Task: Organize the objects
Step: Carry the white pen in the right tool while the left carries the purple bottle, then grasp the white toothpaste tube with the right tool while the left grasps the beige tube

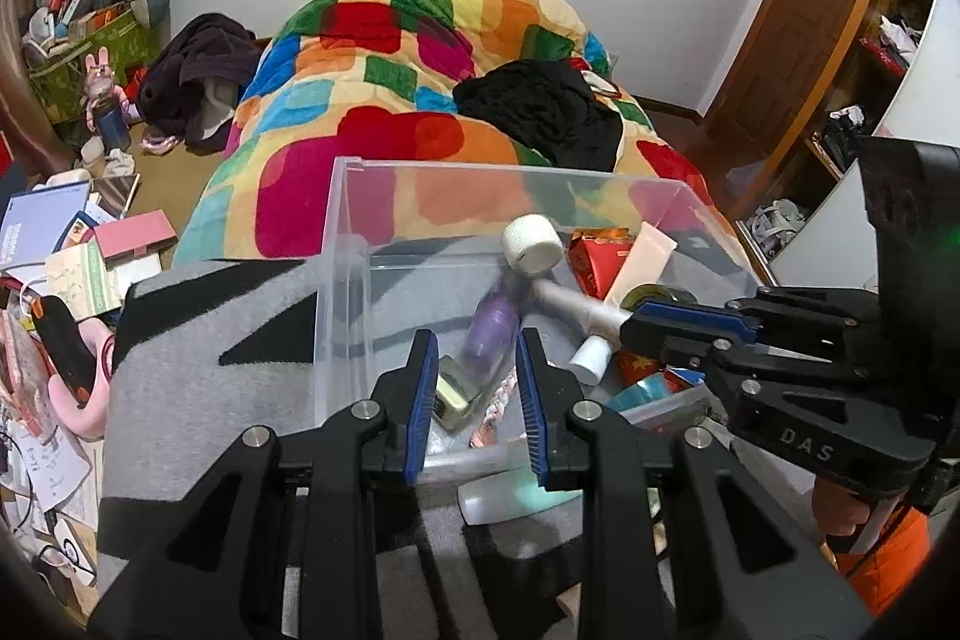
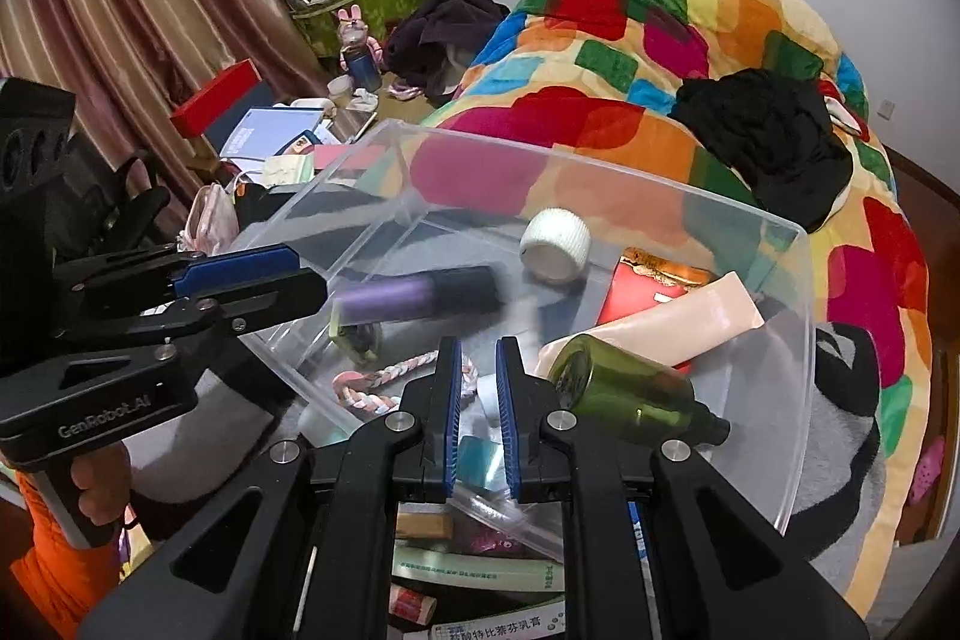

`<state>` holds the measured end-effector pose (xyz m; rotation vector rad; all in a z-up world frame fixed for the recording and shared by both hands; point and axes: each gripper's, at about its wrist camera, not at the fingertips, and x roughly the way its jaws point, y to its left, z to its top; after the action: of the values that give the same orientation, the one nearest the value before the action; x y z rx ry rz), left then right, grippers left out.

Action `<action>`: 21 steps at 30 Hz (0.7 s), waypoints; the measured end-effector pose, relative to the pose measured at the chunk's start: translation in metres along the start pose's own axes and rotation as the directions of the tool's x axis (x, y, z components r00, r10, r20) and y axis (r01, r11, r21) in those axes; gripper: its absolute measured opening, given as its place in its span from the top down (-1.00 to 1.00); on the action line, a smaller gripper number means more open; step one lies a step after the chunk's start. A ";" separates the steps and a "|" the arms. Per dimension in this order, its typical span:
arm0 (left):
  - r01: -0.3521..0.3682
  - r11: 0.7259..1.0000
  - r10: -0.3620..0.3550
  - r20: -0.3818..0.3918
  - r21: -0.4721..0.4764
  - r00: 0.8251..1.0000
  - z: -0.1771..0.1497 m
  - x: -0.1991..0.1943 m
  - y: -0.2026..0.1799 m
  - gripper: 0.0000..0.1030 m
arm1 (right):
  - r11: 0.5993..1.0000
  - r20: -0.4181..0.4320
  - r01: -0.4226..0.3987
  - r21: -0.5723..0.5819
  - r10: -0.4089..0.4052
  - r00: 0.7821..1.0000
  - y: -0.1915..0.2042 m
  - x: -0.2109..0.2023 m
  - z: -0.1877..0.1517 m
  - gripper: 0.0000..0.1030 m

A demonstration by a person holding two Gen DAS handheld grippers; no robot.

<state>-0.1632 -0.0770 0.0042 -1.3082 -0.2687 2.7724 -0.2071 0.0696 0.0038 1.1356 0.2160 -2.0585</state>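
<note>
A clear plastic bin (image 1: 345, 244) stands on a grey and black blanket (image 1: 198, 340); it also shows in the right wrist view (image 2: 798, 340). Inside lie a purple bottle (image 1: 489, 334) (image 2: 396, 298), a white tape roll (image 1: 531, 244) (image 2: 555, 244), a peach tube (image 1: 639, 262) (image 2: 690, 322), a red packet (image 2: 648, 286), a green bottle (image 2: 624, 388) and a braided cord (image 2: 390, 370). My left gripper (image 1: 474, 400) is open and empty over the bin's near edge. My right gripper (image 2: 477, 418) is open by a narrow gap, empty, over the bin's near rim.
A colourful quilt (image 1: 390, 100) with black clothes (image 1: 540, 112) covers the bed behind the bin. Books, boxes and papers (image 1: 72, 256) pile up at the left. A white bottle (image 1: 510, 496) lies outside the bin's front wall. Books (image 2: 480, 574) lie under the right gripper.
</note>
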 end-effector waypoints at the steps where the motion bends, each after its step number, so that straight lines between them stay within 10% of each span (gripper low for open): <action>1: 0.002 1.000 -0.002 0.006 0.005 1.000 -0.001 -0.003 -0.001 0.51 | 1.000 0.006 0.003 0.000 -0.003 1.000 0.000 -0.002 0.000 0.79; 21: 0.071 0.988 -0.070 -0.011 0.136 0.997 -0.058 -0.021 -0.043 0.23 | 0.994 0.142 0.103 0.029 -0.106 0.984 0.003 -0.069 -0.060 0.24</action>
<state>-0.1058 -0.0301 -0.0075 -1.2495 -0.1199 2.6750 -0.1441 0.1329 0.0235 1.0029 0.1861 -2.2301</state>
